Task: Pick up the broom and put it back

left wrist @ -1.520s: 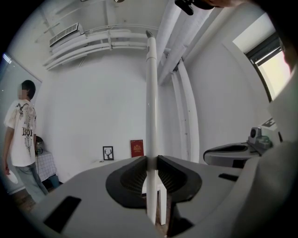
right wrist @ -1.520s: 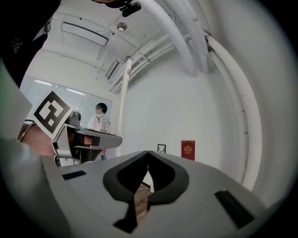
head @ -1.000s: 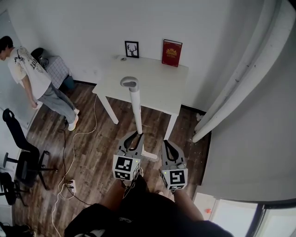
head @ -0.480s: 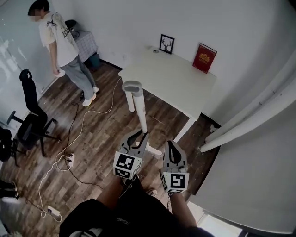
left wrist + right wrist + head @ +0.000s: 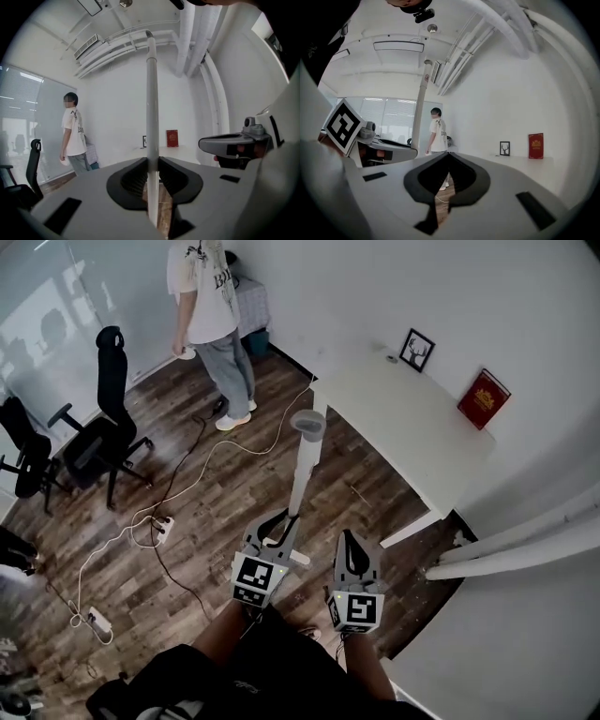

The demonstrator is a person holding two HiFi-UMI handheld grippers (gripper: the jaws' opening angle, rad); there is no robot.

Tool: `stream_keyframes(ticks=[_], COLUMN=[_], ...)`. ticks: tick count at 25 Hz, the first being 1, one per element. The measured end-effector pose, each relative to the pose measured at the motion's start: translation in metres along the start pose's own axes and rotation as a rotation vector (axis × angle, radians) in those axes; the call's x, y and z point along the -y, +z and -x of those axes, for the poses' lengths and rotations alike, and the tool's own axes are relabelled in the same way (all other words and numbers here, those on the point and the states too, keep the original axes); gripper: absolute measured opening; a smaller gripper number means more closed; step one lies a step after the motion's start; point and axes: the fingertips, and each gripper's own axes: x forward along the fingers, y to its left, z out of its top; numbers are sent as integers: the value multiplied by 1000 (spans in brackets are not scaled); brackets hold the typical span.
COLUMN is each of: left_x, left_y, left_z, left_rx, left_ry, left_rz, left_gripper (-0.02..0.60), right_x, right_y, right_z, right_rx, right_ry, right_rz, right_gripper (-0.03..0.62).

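The broom shows as a white handle (image 5: 302, 474) standing upright in front of me, its capped top (image 5: 307, 423) the highest part; the head is hidden below my grippers. My left gripper (image 5: 280, 527) is shut on the handle, which runs straight up between its dark pads (image 5: 151, 103). My right gripper (image 5: 352, 546) hangs beside it on the right, shut with nothing in it, its tips meeting (image 5: 449, 153). In the right gripper view the handle (image 5: 420, 103) rises at the left, apart from those jaws.
A white table (image 5: 412, 418) with a red book (image 5: 484, 399) and a small framed picture (image 5: 416, 350) stands against the wall at the right. A person (image 5: 211, 296) stands at the top. Office chairs (image 5: 103, 427), cables and a power strip (image 5: 161, 524) lie at the left. White pipes (image 5: 525, 540) run at the right.
Both grippers and the broom have swung round together. The table has slid to the right of the view, and the person and chairs have come in from the left.
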Motion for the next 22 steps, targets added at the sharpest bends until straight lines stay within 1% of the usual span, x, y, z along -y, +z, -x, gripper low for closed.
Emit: stream_keyframes(ticks=[4,6,10,16,19,22], left_x=[-43,-65,-111,-183,-219,-257], left_y=[-14,-20,-27,-38,-40,-50], left_z=[13,21,35,50,54,61], left_rx=[-39,-50,-46,-36,-11,-9], left_ry=[45,72,126,194,213,215], left_rz=[-3,5,29,78,90,91], left_gripper=[77,77,75,75,77,77], right_x=[-30,-46,-81,-139,-164,-190], right_y=[-6,-4,-4,-17,-23,-30], right_z=[-35,-51,-85,-139,-167,-193], right_rx=[-12,-11,-8,-45,-52,-53], right_ry=[44,72,134,213,231,217], right_rz=[-32,-31,-15,-11,4,19], right_gripper=[21,21,21,21,21,21])
